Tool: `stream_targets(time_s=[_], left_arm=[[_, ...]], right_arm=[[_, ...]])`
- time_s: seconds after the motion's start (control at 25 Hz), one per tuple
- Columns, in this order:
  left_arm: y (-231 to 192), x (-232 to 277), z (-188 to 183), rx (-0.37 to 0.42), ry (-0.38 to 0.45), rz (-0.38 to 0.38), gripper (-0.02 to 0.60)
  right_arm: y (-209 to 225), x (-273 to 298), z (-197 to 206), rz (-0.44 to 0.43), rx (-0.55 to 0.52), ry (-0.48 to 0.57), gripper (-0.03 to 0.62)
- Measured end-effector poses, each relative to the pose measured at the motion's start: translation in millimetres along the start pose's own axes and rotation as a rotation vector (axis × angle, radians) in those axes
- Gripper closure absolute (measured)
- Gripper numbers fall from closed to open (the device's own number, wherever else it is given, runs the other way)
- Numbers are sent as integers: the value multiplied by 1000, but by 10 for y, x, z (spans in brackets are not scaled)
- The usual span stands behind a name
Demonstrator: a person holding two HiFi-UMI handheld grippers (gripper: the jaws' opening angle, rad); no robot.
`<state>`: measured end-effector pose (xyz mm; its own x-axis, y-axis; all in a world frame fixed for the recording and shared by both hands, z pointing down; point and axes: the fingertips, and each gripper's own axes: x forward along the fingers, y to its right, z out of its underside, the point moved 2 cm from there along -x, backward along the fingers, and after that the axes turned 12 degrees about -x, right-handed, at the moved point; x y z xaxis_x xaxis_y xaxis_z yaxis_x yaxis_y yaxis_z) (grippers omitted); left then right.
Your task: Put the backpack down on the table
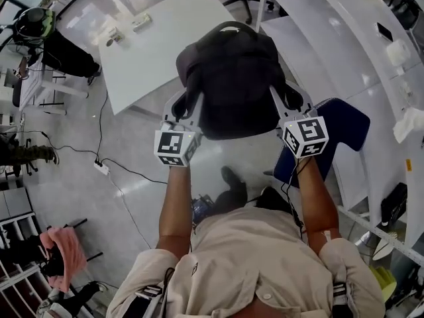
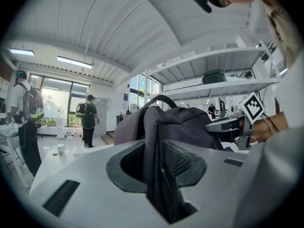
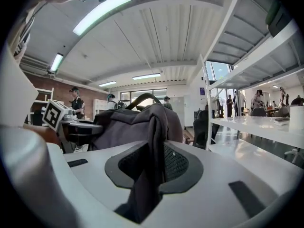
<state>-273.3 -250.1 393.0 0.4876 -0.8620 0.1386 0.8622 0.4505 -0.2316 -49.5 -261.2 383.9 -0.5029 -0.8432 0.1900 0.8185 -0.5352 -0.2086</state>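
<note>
A dark grey backpack [image 1: 233,78] hangs in the air between my two grippers, over the floor just short of the white table [image 1: 159,42]. My left gripper [image 1: 185,114] is shut on a fold of the backpack's [image 2: 180,125] fabric at its left side. My right gripper [image 1: 286,108] is shut on the backpack's [image 3: 128,122] fabric at its right side. In both gripper views the dark cloth runs down between the black pads [image 2: 178,160]. The carry handle [image 1: 228,25] arches at the far end, toward the table.
Small items [image 1: 126,30] lie at the table's far left end. A blue chair [image 1: 338,134] stands right of me beside long white shelving [image 1: 344,58]. Cables and a power strip [image 1: 101,167] lie on the floor at left. People with backpacks [image 2: 88,120] stand in the room.
</note>
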Motion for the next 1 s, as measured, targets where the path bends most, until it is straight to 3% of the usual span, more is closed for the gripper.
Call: stream_targets(time_s=[0.52, 1.0], left_arm=[[-965, 42, -704, 24, 87, -92, 476], [-1960, 878, -1105, 0, 96, -190, 476]], right_arm=[[-203, 1150, -738, -88, -48, 79, 496], [155, 2652, -998, -187, -41, 78, 496]])
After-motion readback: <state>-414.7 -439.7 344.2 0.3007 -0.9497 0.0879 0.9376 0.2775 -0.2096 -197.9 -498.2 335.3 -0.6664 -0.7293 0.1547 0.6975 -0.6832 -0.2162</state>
